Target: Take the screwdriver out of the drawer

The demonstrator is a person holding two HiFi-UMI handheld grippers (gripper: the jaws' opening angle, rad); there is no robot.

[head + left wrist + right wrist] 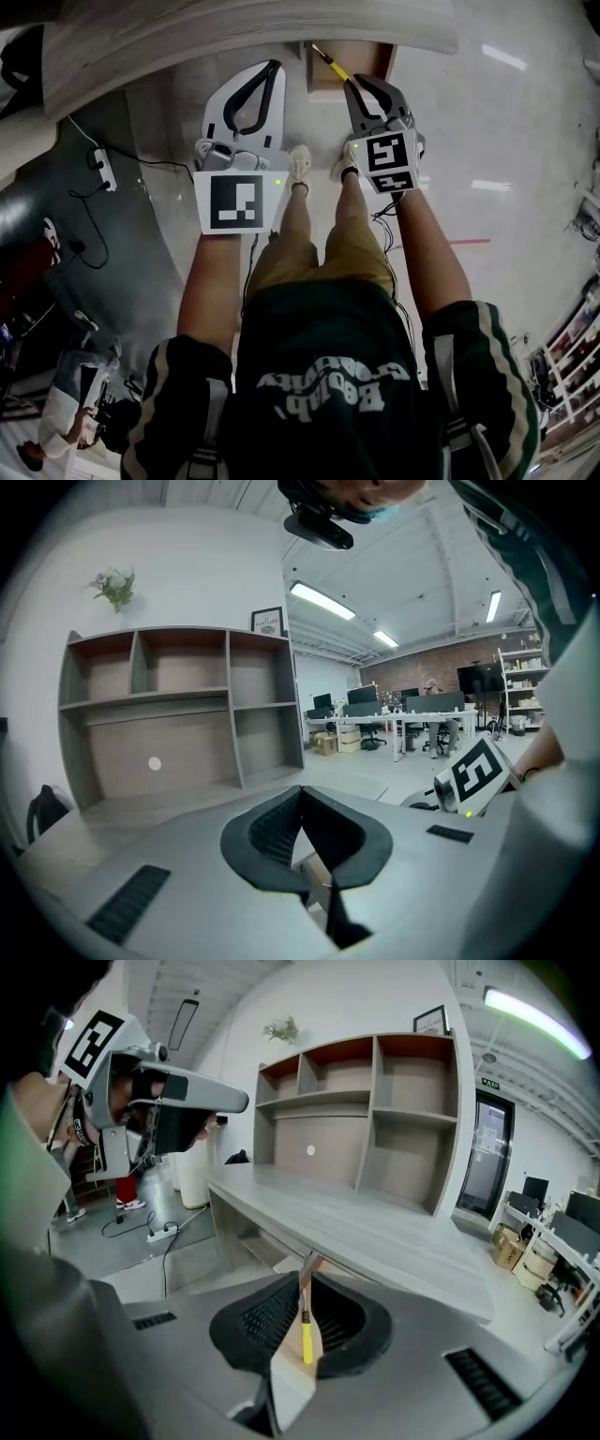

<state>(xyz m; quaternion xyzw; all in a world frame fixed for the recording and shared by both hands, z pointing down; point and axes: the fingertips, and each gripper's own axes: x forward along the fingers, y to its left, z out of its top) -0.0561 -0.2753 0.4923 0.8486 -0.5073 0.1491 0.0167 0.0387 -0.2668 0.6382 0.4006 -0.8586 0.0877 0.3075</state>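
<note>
The left gripper (274, 65) and the right gripper (351, 82) both have their jaws together, empty — the yellow-handled screwdriver (329, 63) lies in the open drawer (367, 58), just past the right gripper's tips.

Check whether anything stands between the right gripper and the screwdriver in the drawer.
Nothing visible does: the screwdriver lies uncovered in the open drawer, just ahead of the right gripper, whose jaws are shut.
</note>
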